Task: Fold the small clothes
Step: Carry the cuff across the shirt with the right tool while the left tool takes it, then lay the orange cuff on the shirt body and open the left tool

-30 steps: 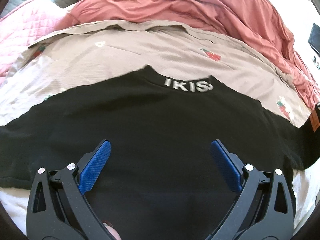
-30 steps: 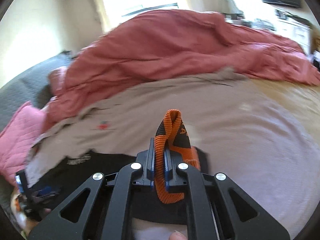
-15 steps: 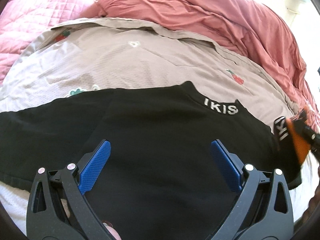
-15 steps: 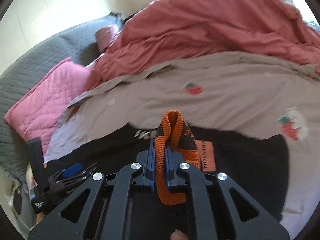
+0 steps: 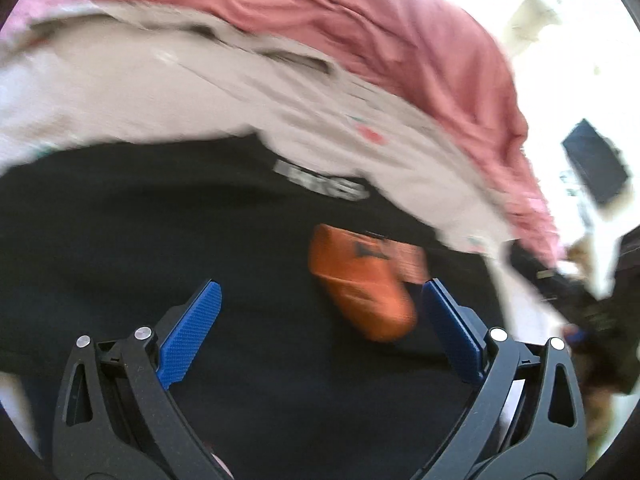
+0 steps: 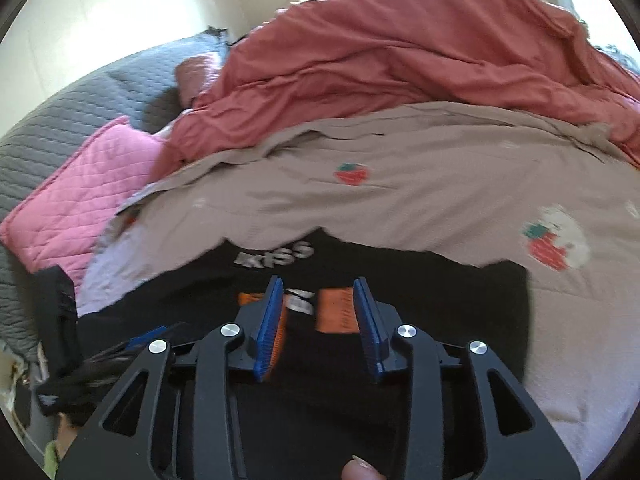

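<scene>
- My right gripper (image 6: 316, 292) has just been opening; its ribbed blue pads are clear of the orange knit sock (image 5: 360, 284).
- The sock is lying crumpled on the flat black shirt (image 5: 140, 220), on the bed's strawberry-print sheet (image 6: 420, 200).
- My left gripper (image 5: 320, 312) is hovering, spread wide, holding nothing.

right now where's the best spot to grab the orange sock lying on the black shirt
Probably the free rounded end of the orange sock, the one nearest the left gripper. It lies flat and slanted on the black shirt, so come from above, pads across its width, pinching only the sock.
</scene>
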Demonstrator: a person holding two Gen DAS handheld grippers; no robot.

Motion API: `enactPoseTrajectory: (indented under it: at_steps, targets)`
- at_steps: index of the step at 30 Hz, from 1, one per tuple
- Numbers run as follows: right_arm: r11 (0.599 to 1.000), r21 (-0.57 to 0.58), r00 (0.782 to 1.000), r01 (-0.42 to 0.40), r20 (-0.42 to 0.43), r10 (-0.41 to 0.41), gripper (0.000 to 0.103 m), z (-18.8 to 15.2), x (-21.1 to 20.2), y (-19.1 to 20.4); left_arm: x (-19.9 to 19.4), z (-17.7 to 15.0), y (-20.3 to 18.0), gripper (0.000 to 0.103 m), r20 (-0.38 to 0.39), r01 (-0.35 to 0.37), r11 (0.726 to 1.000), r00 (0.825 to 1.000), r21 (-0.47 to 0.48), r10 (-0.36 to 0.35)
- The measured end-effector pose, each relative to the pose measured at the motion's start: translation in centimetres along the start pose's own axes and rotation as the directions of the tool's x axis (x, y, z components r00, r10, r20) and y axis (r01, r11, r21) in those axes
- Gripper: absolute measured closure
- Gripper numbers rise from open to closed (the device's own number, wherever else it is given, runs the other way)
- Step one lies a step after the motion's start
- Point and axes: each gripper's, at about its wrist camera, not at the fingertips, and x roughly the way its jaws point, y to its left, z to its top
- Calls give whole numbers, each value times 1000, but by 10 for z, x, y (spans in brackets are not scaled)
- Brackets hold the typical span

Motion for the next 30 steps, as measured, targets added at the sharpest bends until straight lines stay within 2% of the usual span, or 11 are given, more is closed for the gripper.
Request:
enactPoseTrajectory:
  at_steps: [1, 3, 5, 8, 9, 13, 17, 20, 25, 28, 30]
  targets:
    - [1000, 14, 1000, 7, -1, -7, 67, -6, -3, -7, 7, -2, -4, 11, -25, 32, 999, 999, -9, -32]
    - [999, 41, 1000, 10, -2, -10, 67, -13, -8, -19, 22, -5, -14, 24, -66, 49, 999, 997, -11, -50]
    - [998, 68, 1000, 19, 2, -20, 67, -20, -15, -30, 39, -9, -23, 54, -97, 27, 1000, 995, 5, -26]
    - [994, 104, 999, 33, 19, -35, 67, -23, -24, -43, 56, -16, -34, 89, -98, -32, 997, 994, 67, 39]
    - [993, 115, 999, 35, 23, -38, 67, -24, -26, -46, 56, -18, -35, 94, -85, -47, 994, 995, 96, 55]
    - [990, 130, 998, 51, 32, -56, 67, -23, -26, -50, 38, -11, -31, 99, -11, -32, 993, 999, 112, 34]
    - [992, 115, 998, 57, 33, -61, 67, -25, -23, -45, -7, 7, -27, 99, 124, -98, 985, 989, 145, 81]
    - [993, 100, 997, 69, 14, -71, 67, -27, -17, -40, -28, 13, -15, 99, 174, -181, 974, 972, 135, 156]
    - [994, 45, 995, 99, -17, -98, 67, -33, -3, -25, -42, 13, 17, 99, 154, -202, 978, 969, 43, 194]
    - [995, 0, 994, 101, -34, -101, 67, -36, 6, -12, -42, 15, 31, 99, 155, -262, 965, 954, 20, 256]
    - [993, -45, 992, 113, -44, -115, 67, -37, 15, -4, -42, 15, 41, 99, 133, -256, 966, 958, -13, 256]
